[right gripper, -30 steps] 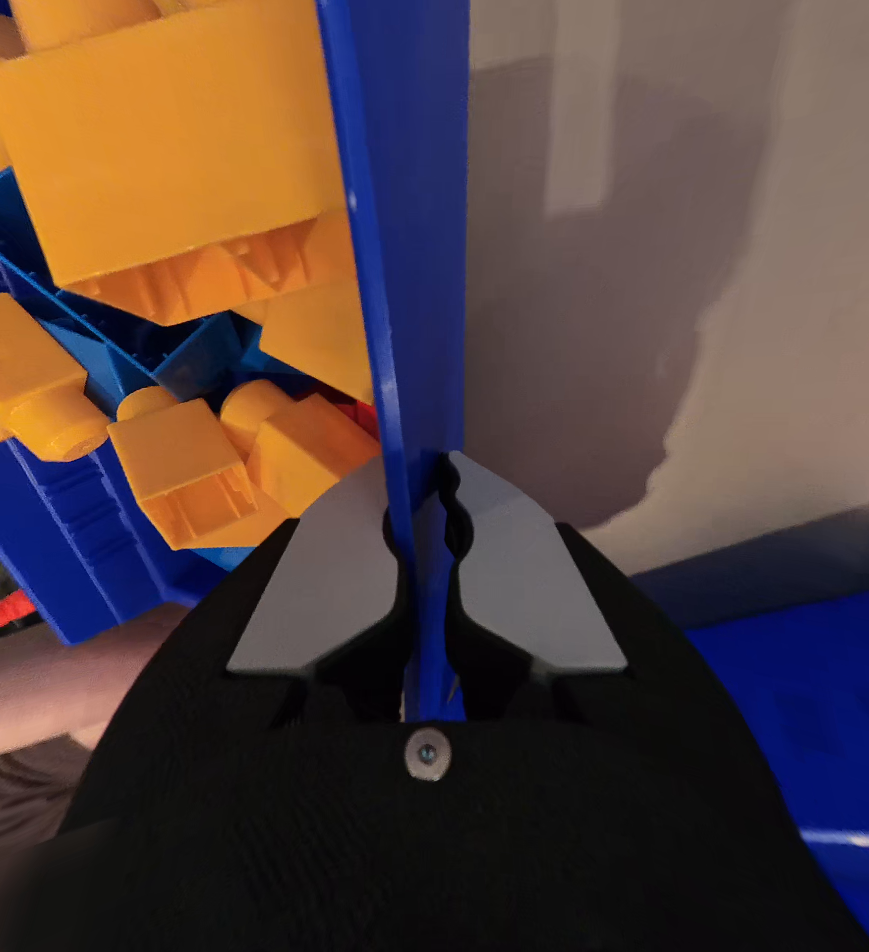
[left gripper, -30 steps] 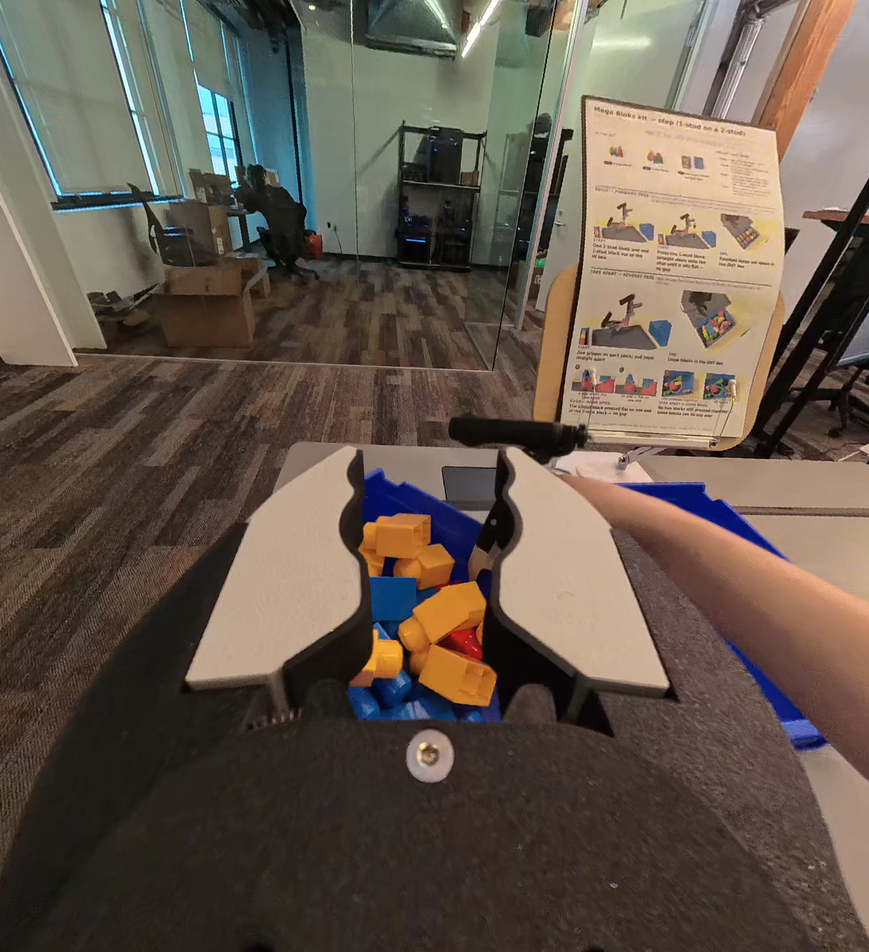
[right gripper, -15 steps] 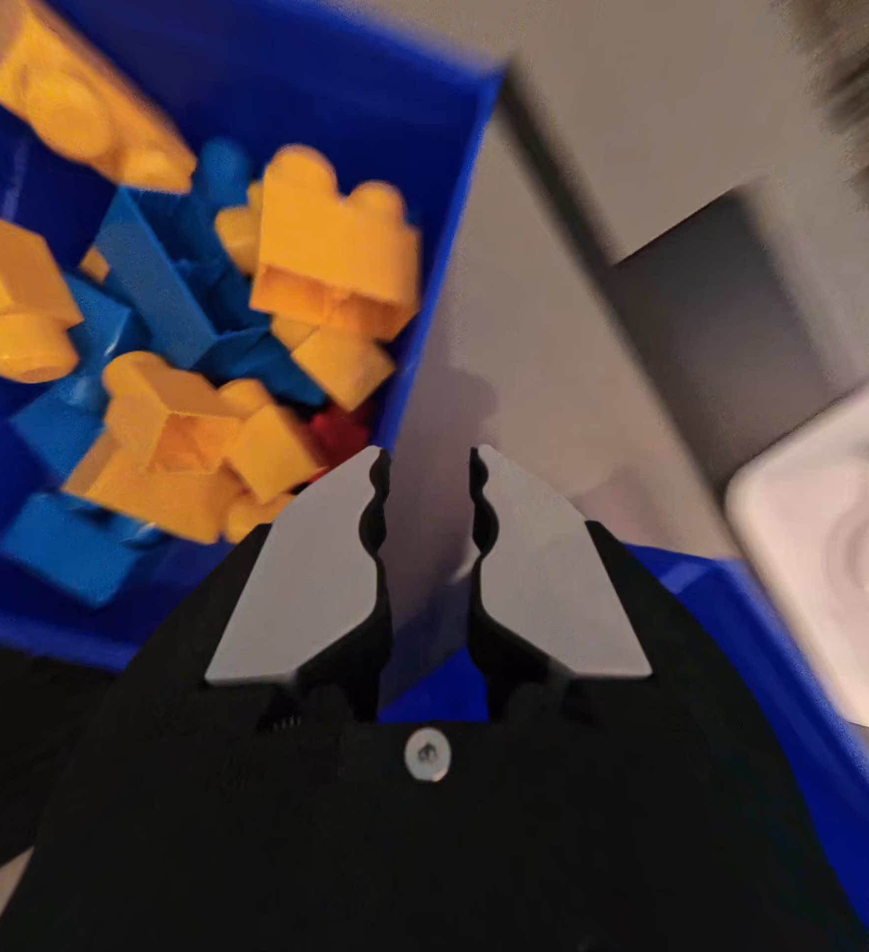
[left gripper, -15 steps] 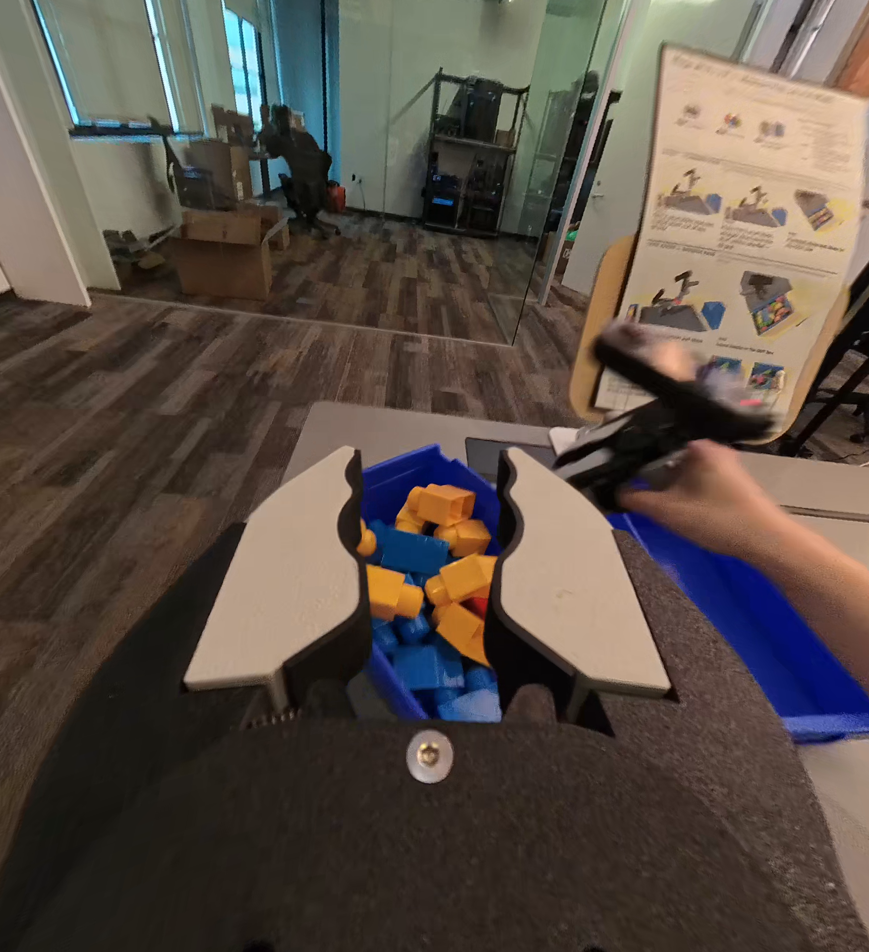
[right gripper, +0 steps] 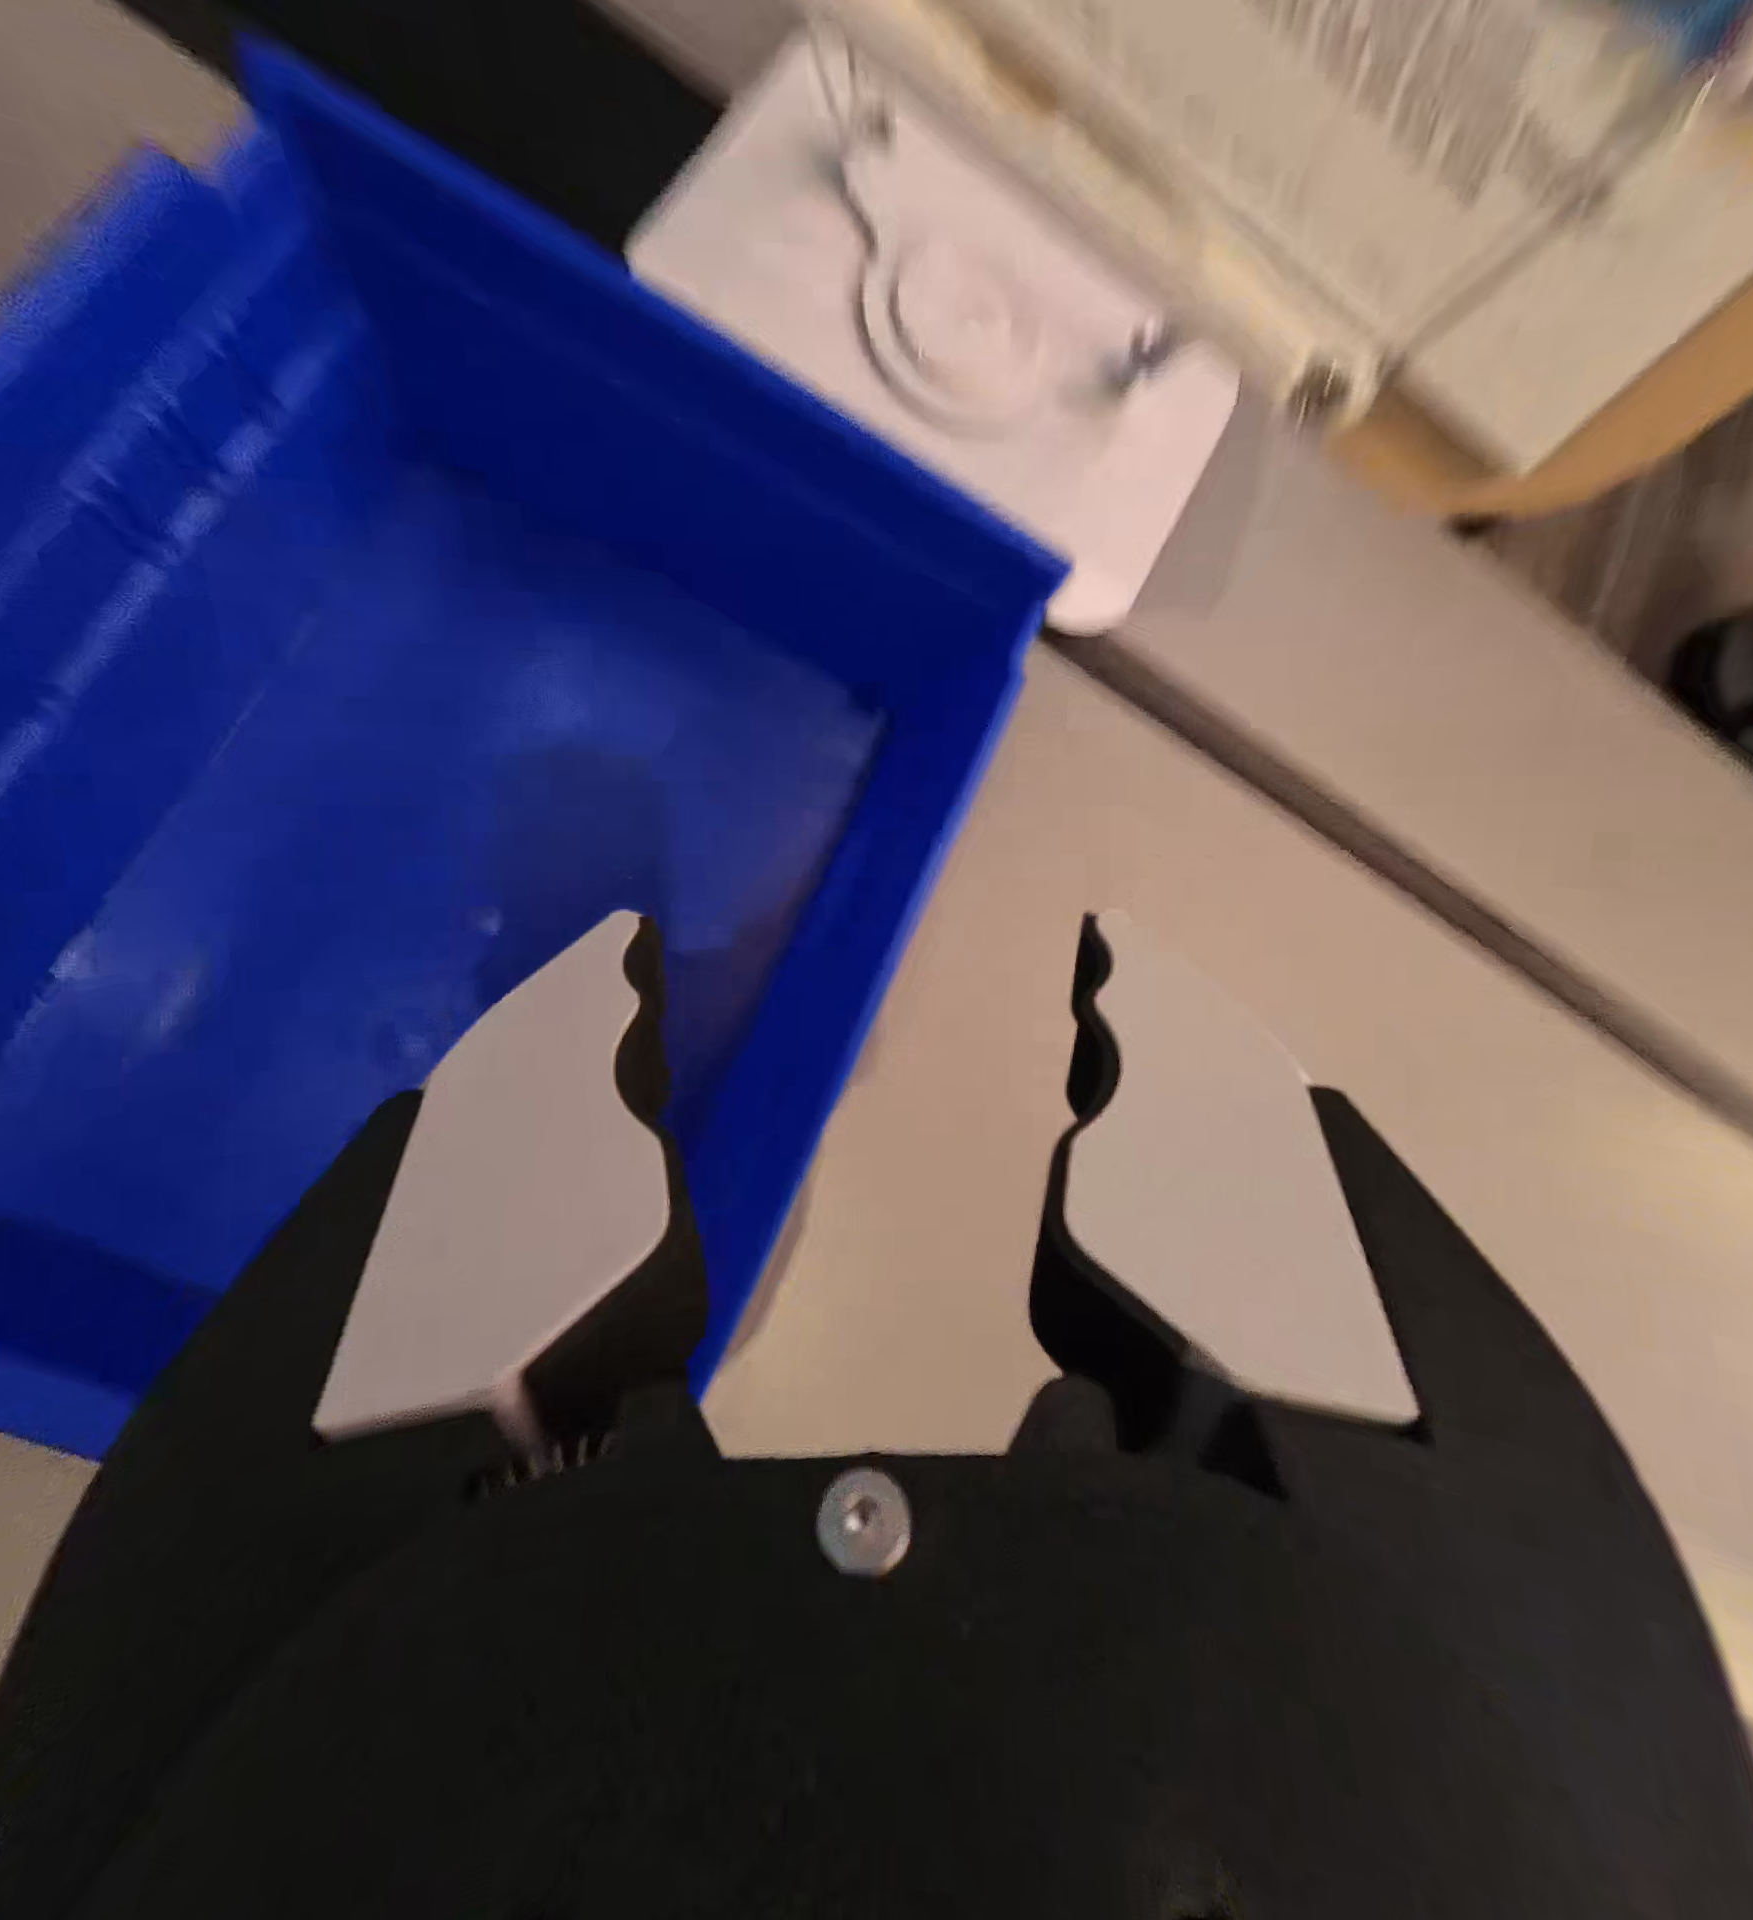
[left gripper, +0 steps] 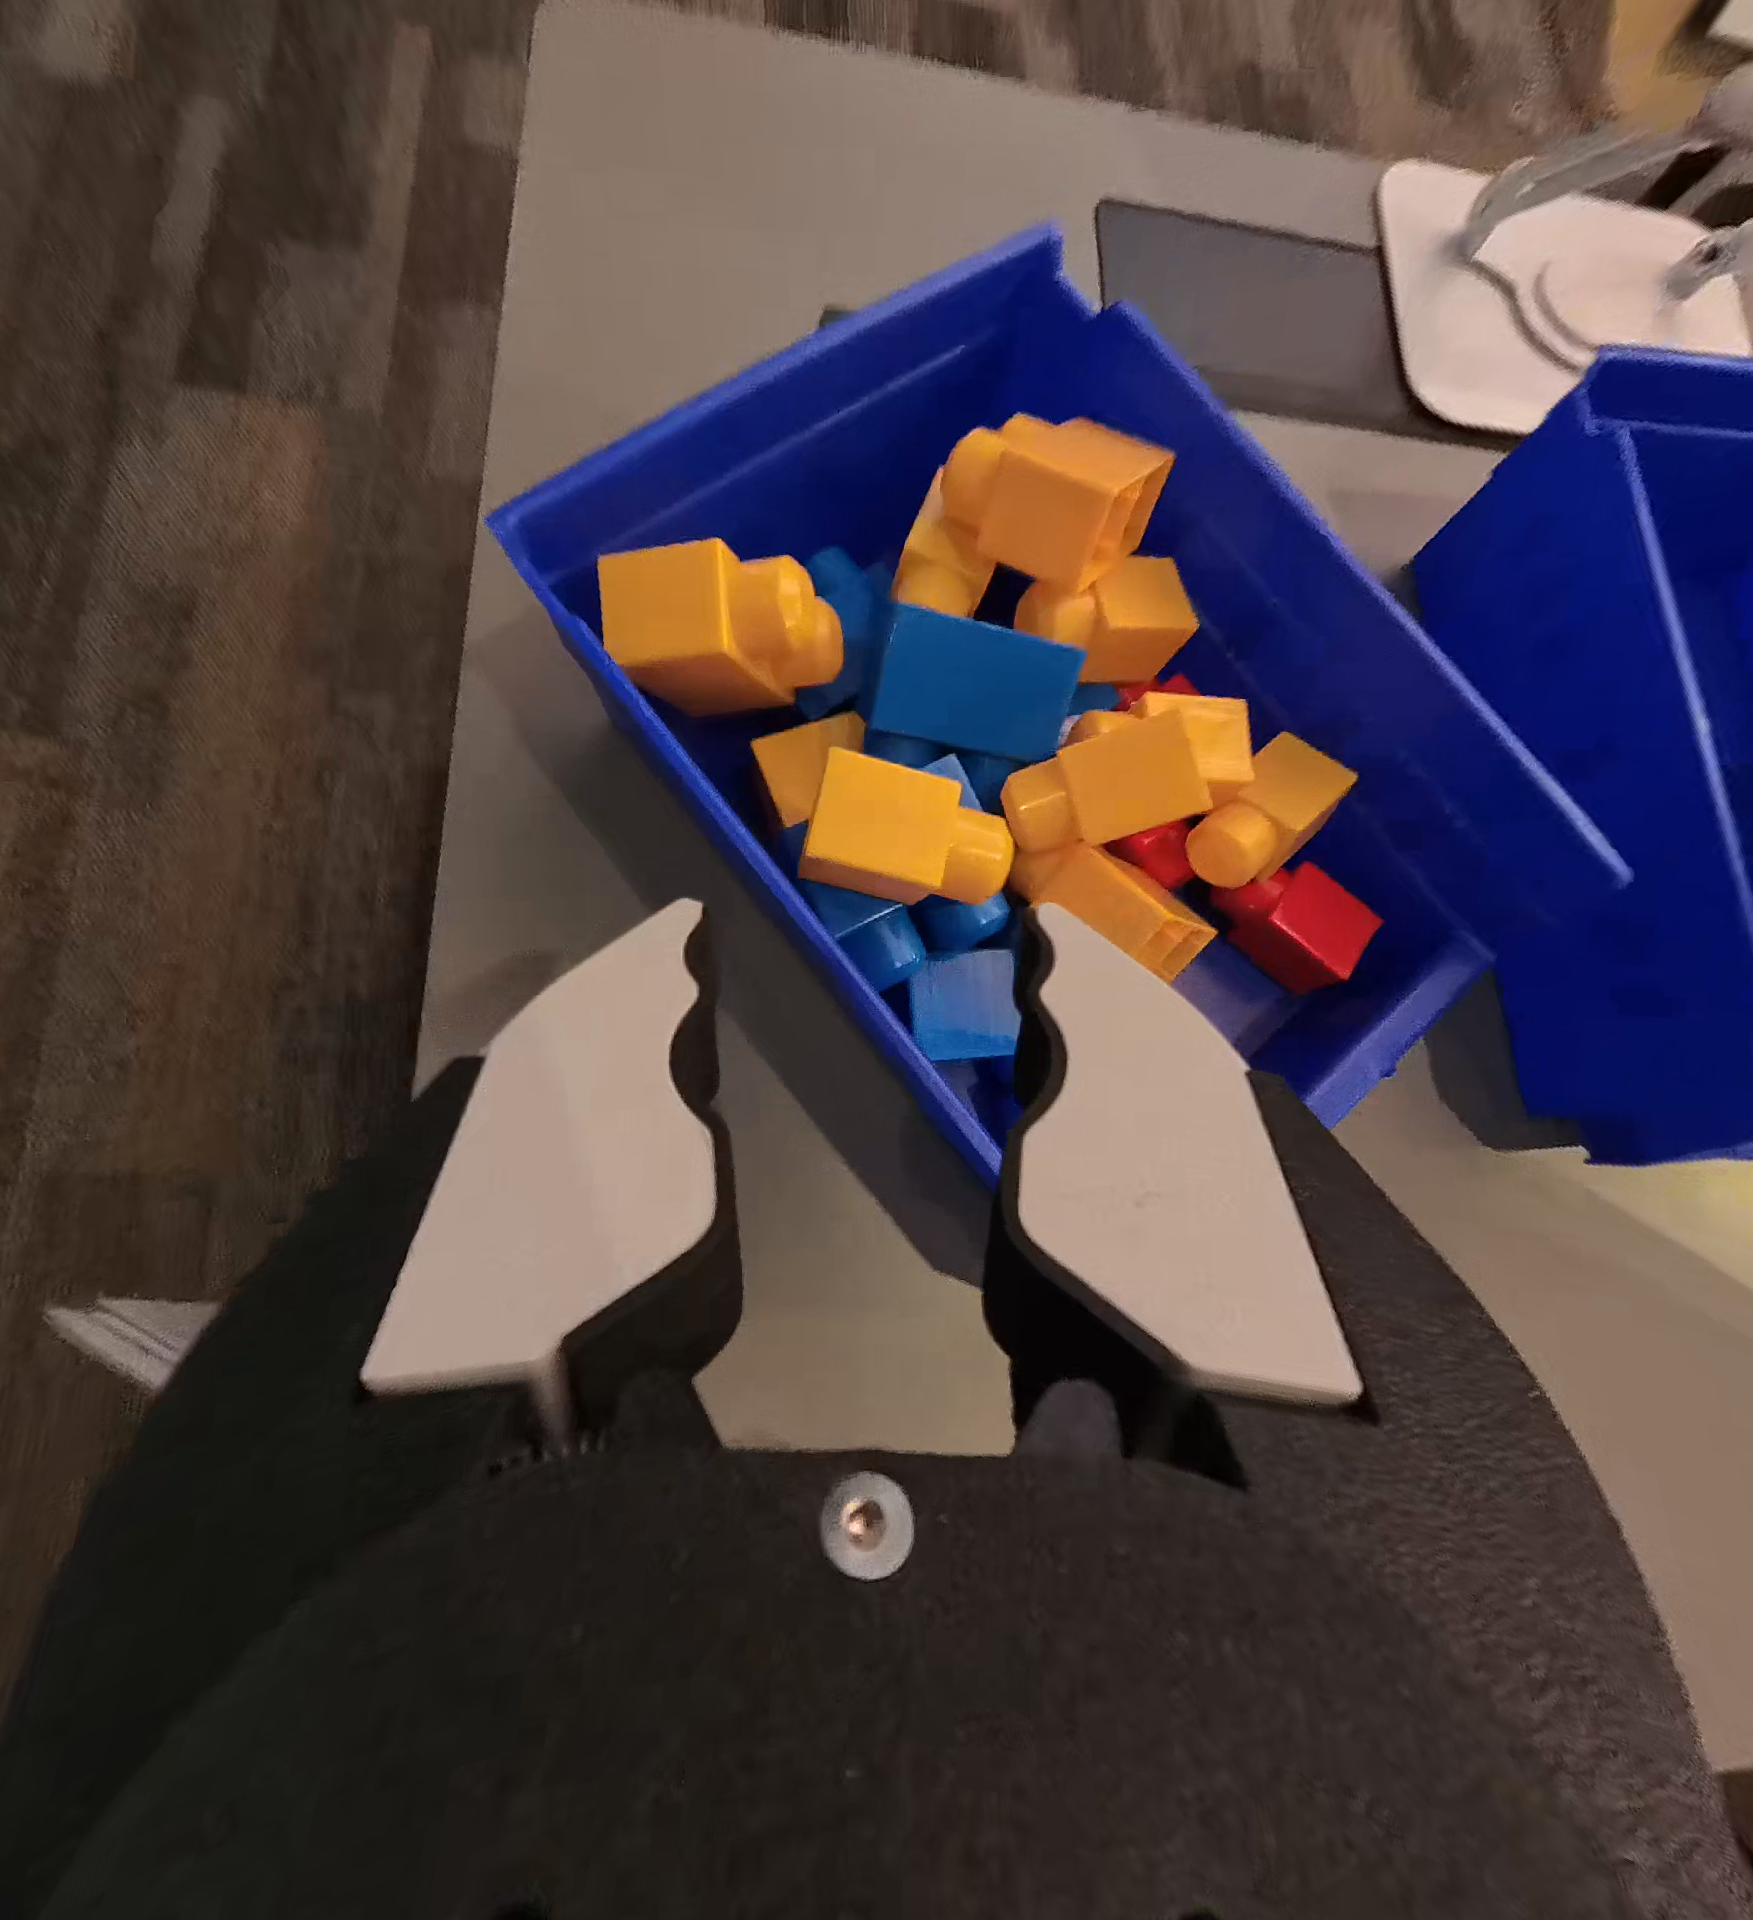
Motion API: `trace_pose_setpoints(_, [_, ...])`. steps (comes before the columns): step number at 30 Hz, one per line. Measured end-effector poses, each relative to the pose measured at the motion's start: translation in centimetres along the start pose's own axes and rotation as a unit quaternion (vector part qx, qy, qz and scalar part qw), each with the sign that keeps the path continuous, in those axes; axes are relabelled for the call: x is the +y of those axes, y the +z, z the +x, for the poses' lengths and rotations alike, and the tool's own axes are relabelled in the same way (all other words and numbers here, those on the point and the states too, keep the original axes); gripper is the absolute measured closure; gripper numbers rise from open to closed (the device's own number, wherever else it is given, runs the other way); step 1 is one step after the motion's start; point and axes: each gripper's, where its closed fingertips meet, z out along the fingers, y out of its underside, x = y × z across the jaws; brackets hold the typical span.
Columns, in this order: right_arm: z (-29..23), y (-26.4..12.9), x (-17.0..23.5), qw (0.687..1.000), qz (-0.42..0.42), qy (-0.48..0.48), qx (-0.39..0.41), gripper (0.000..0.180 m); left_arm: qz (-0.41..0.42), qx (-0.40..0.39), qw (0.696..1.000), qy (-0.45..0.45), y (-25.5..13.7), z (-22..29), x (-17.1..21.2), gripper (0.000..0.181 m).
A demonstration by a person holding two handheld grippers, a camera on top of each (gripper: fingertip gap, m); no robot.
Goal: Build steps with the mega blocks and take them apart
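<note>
Blocks: a loose heap of mega blocks, mostly yellow, with blue ones beneath and a few red, lies in a blue bin set askew near the counter's left edge.
Yellow block: a single-stud piece lies on its side at the bin's far-left end, stud pointing into the heap.
Red block: one red piece sits against the bin's near-right end.
Left hand-held gripper: jaws parted about a block's width, holding nothing; it hangs above the bin's near long wall, one finger over bare counter, the other over the blocks, and whether it touches the bin cannot be told.
Second bin: another blue bin, with no blocks showing inside, stands just right of the first, apart from it.
Right hand-held gripper: jaws spread wide and empty; the bin's right wall falls between the fingers, contact unclear in the blur.
Counter: grey counter, with a white stand base beyond the bins near the far edge.
Floor: dark wood-pattern floor past the counter's left edge.
</note>
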Motion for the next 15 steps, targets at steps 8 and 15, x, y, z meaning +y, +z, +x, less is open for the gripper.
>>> trace_pose_setpoints(8, [-2.0, 5.3, 7.3, 0.966, -0.211, 0.029, -0.146, 0.143, 0.022, 0.013, 1.000, 0.003, -0.1, 0.9, -1.3, 0.135])
trace_pose_setpoints(15, [4.6, 5.6, 10.0, 0.965, -0.224, 0.036, -0.134, 0.170, 0.038, 0.000, 0.998, 0.045, -0.5, 2.6, -2.6, 0.135])
